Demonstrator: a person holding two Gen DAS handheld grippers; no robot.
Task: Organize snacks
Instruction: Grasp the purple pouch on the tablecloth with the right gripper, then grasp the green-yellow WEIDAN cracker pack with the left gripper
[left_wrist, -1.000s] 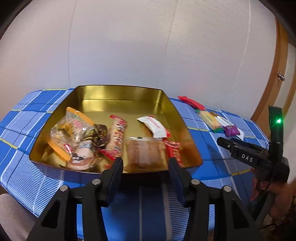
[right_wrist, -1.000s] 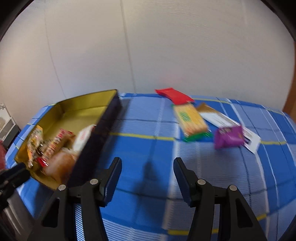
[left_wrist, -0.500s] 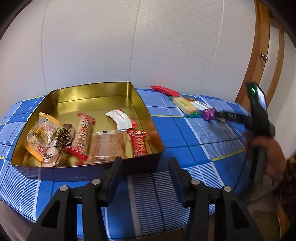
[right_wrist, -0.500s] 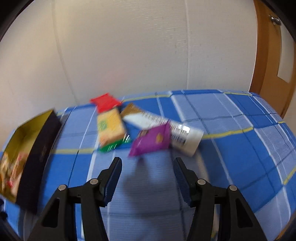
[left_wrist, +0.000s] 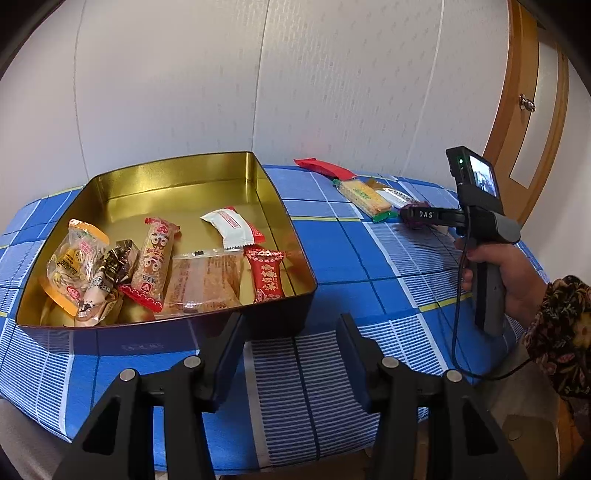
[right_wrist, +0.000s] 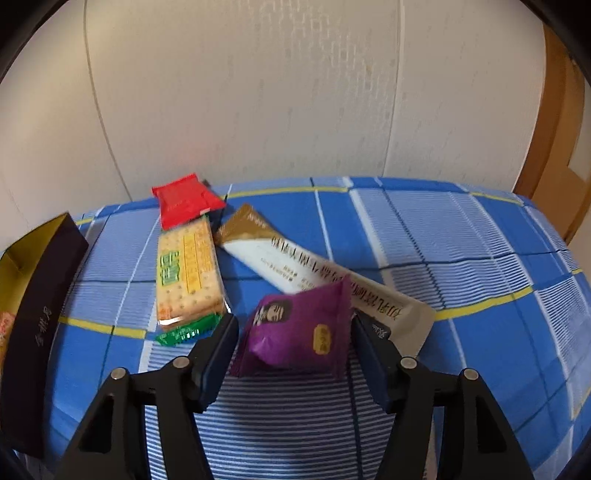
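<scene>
A gold tin (left_wrist: 177, 177) holds several wrapped snacks on the blue checked cloth. My left gripper (left_wrist: 291, 332) is open and empty just in front of the tin's near wall. My right gripper (right_wrist: 293, 332) is open with a purple snack packet (right_wrist: 295, 332) lying between its fingers on the cloth. Behind the packet lie a long white and gold bar (right_wrist: 317, 273), a cracker pack (right_wrist: 188, 269) and a red packet (right_wrist: 183, 199). In the left wrist view the right gripper (left_wrist: 417, 216) reaches the purple packet (left_wrist: 415, 206).
The tin's dark outer wall (right_wrist: 37, 306) shows at the left of the right wrist view. A white wall stands behind the table and a wooden door (left_wrist: 528, 122) at the right. The table edge runs close below both grippers.
My right gripper has moved forward to the purple packet, which now sits between its open fingers. My left gripper has drawn back slightly and swung right.
</scene>
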